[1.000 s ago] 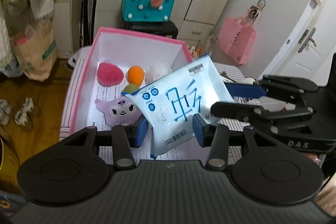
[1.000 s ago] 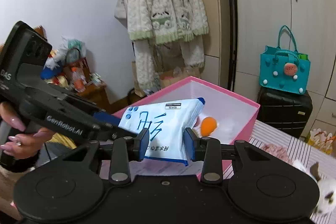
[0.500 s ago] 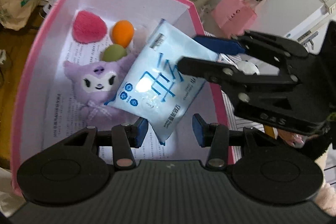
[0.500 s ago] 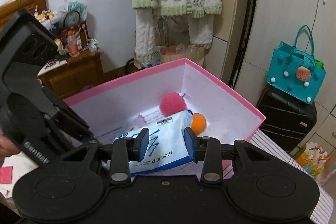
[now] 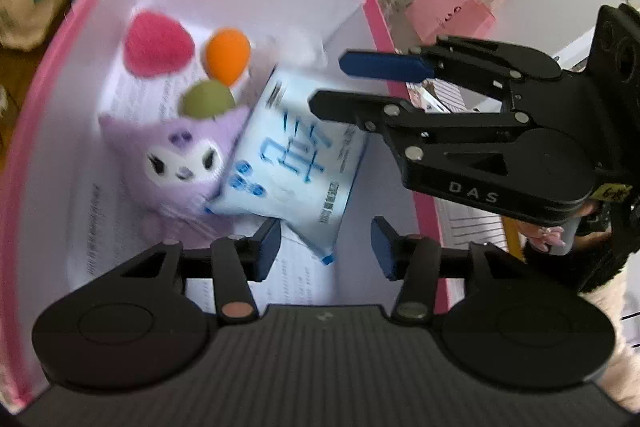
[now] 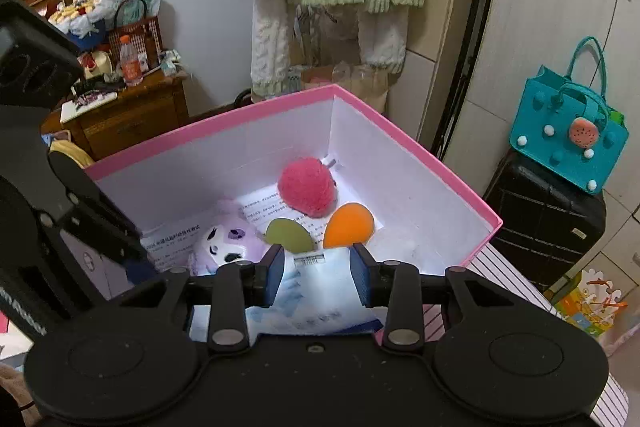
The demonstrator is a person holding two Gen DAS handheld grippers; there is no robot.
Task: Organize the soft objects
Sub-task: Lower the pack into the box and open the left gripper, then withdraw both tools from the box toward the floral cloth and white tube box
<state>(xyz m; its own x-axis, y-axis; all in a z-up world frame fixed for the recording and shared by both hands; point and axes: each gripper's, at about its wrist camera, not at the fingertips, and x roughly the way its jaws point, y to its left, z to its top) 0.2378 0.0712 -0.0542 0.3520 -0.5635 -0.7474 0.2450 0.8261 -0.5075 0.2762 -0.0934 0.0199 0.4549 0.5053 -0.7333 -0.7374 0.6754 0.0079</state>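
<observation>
Blue-padded left gripper [image 5: 325, 254] stands wide and empty over the pink box [image 5: 372, 7].
Tissue pack [image 5: 294, 163] lies inside, leaning on the purple plush [image 5: 176, 155], apparently placed to fill the free side. Right gripper [image 5: 326, 83] hovers above it, jaws parted, gripping nothing. Beyond sit the green ball [image 5: 206, 99], orange ball [image 5: 227, 55] and red pompom [image 5: 158, 45], grouped at the far wall.
</observation>
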